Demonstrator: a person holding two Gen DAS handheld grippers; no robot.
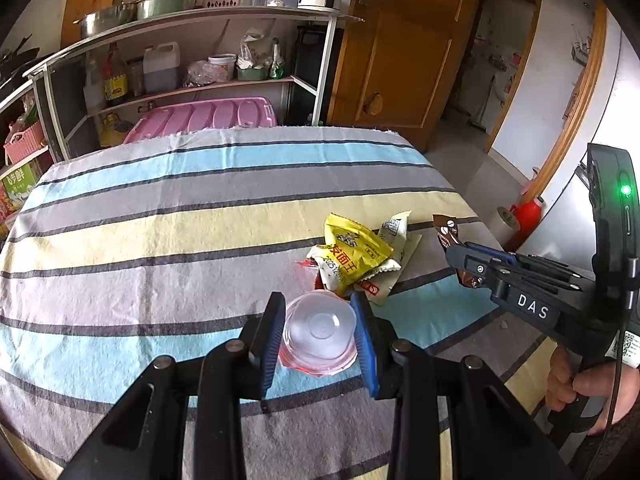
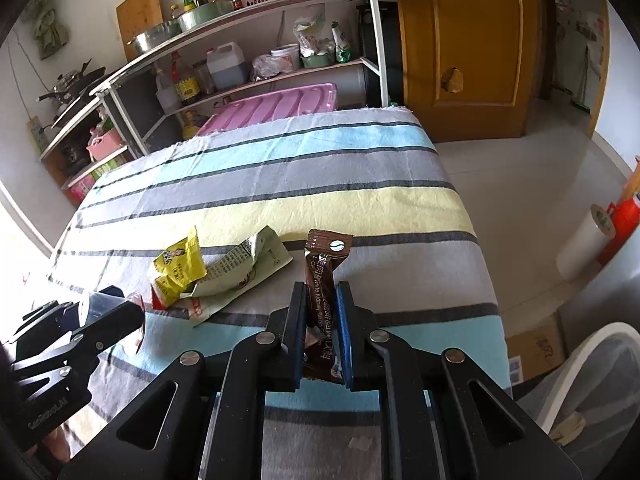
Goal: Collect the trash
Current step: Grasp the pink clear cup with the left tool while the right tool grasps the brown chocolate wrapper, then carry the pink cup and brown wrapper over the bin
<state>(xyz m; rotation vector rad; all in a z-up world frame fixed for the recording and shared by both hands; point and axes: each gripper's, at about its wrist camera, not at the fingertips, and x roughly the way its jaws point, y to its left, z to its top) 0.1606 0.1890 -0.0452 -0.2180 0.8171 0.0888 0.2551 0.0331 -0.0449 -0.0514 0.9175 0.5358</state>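
Observation:
My left gripper [image 1: 318, 330] is shut on a clear plastic cup [image 1: 320, 330] with a reddish rim, held just above the striped tablecloth [image 1: 160, 240]. Just beyond it lies a pile of wrappers: a yellow snack packet [image 1: 354, 254] on pale crumpled packets [image 1: 394, 240]. My right gripper [image 2: 322, 330] is shut on a brown snack-bar wrapper [image 2: 324, 280] that sticks up between the fingers. The right gripper also shows in the left wrist view [image 1: 480, 264], right of the pile. The yellow packet [image 2: 180, 264] and the left gripper with the cup [image 2: 100, 312] show in the right wrist view.
A white-rimmed bin with a clear liner [image 2: 588, 384] stands on the floor to the right of the table, beside a cardboard box [image 2: 536, 352]. A pink lid [image 1: 208, 118] and kitchen shelves [image 1: 192, 60] stand behind the table. A wooden door [image 1: 400, 48] is at the back right.

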